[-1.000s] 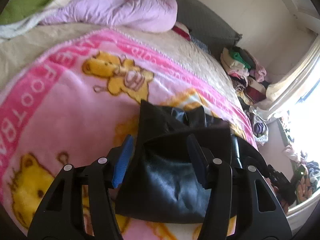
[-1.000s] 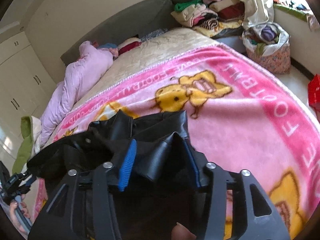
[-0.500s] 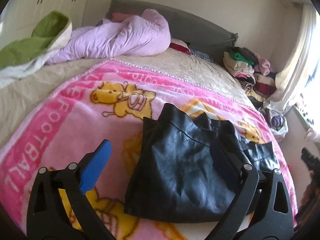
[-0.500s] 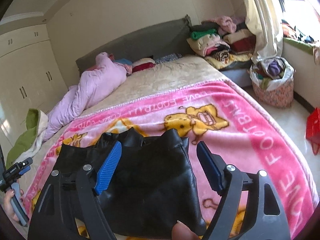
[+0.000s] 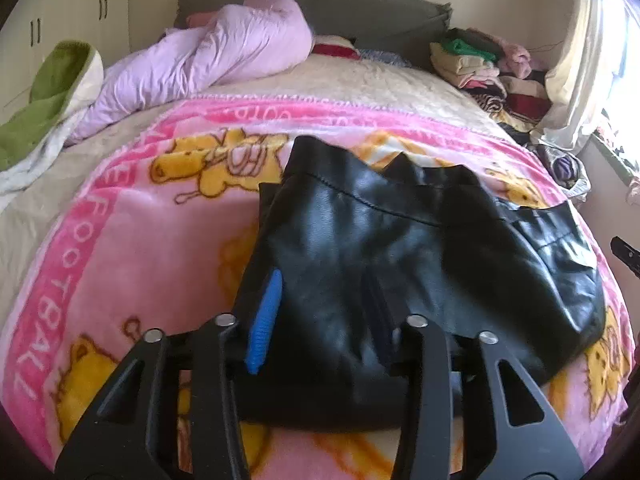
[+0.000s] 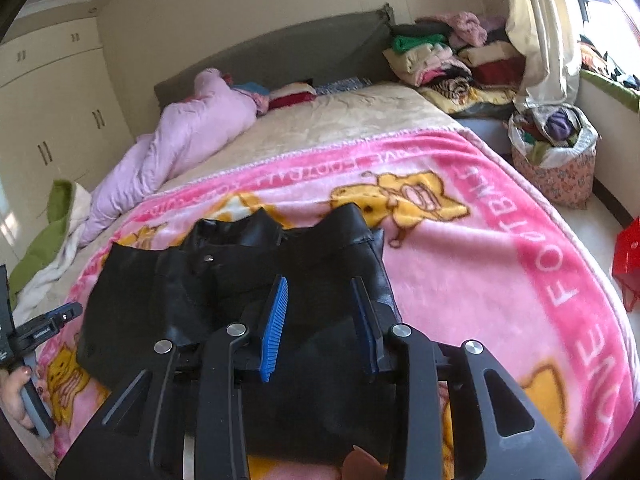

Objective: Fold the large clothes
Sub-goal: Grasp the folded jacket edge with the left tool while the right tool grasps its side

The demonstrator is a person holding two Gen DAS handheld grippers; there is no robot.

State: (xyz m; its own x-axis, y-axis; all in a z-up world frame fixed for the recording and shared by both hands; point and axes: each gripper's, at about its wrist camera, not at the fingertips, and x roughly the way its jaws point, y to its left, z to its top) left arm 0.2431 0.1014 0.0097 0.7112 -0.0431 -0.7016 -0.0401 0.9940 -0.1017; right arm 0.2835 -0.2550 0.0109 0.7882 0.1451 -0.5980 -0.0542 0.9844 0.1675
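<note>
The black leather garment (image 5: pixel 420 248) lies folded on the pink blanket (image 5: pixel 132 240) at the near end of the bed. The left gripper (image 5: pixel 320 316) and the right gripper (image 6: pixel 320 320) hover over it with jaws parted, holding nothing. The smooth, stiff leather may spring open or slide when pinched.

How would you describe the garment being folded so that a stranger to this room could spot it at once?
Start at the bed, then find the pink cartoon blanket spread over its near half. On that blanket lies a black leather-look garment, folded into a broad slab. It is the only dark, shiny item there, unlike the pale lilac quilt by the headboard.
</note>
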